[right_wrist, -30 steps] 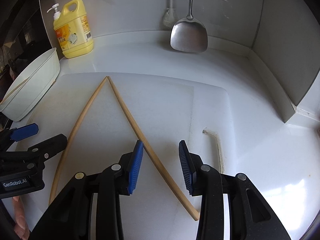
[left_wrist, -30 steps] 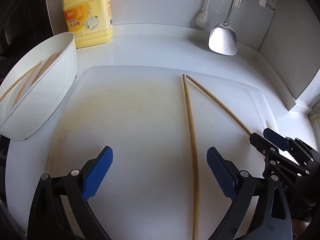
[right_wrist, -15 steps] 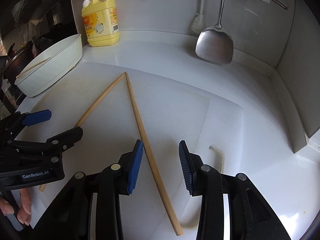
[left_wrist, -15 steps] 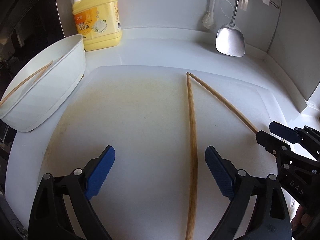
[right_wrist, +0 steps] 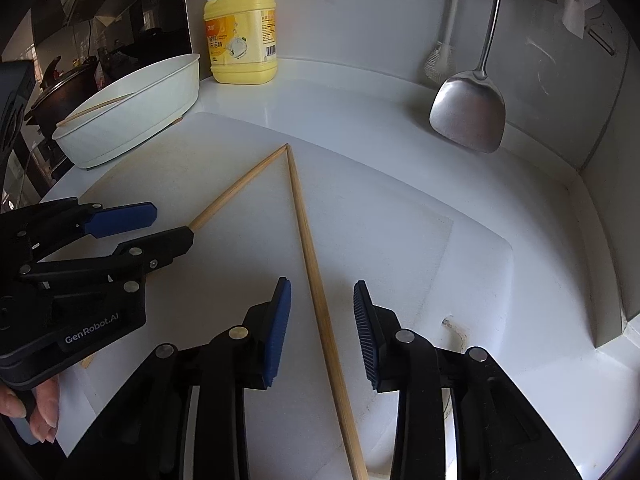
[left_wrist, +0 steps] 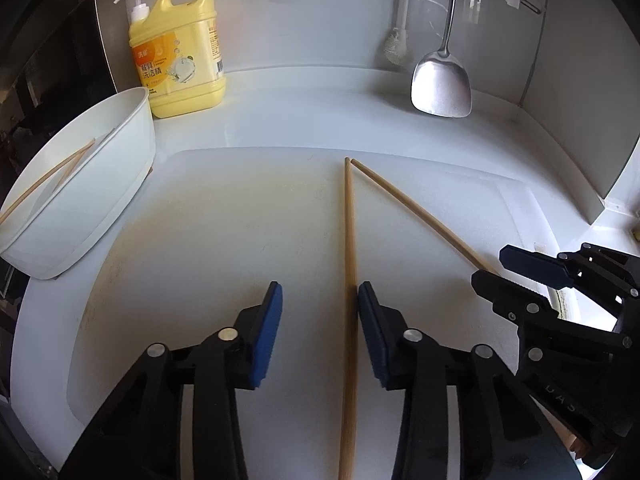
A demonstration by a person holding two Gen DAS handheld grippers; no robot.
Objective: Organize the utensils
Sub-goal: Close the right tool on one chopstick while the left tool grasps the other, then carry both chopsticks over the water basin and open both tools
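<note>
Grippers come first, both tilted down toward the white cutting board (left_wrist: pixel 224 240). The left gripper (left_wrist: pixel 319 336) has just been closing; one chopstick (left_wrist: pixel 350 280) lies between its blue pads, touching the right pad (left_wrist: pixel 370 332), while the left pad stands apart from it, so nothing is clamped yet. The right gripper (right_wrist: pixel 322 332) has also just been closing, and the second chopstick (right_wrist: pixel 316 288) lies in the gap, free of both pads. Fingers of a hand (right_wrist: pixel 40 412) show under the left gripper in the right wrist view. Farther on, the two chopsticks meet at their far tips and form a narrow V on the board. Beyond, to the left, a white bin (left_wrist: pixel 100 184) holds more chopsticks (left_wrist: pixel 44 184). At the back stand a yellow detergent bottle (left_wrist: pixel 180 52) and a steel spatula (left_wrist: pixel 442 84) that hangs by the wall.
</note>
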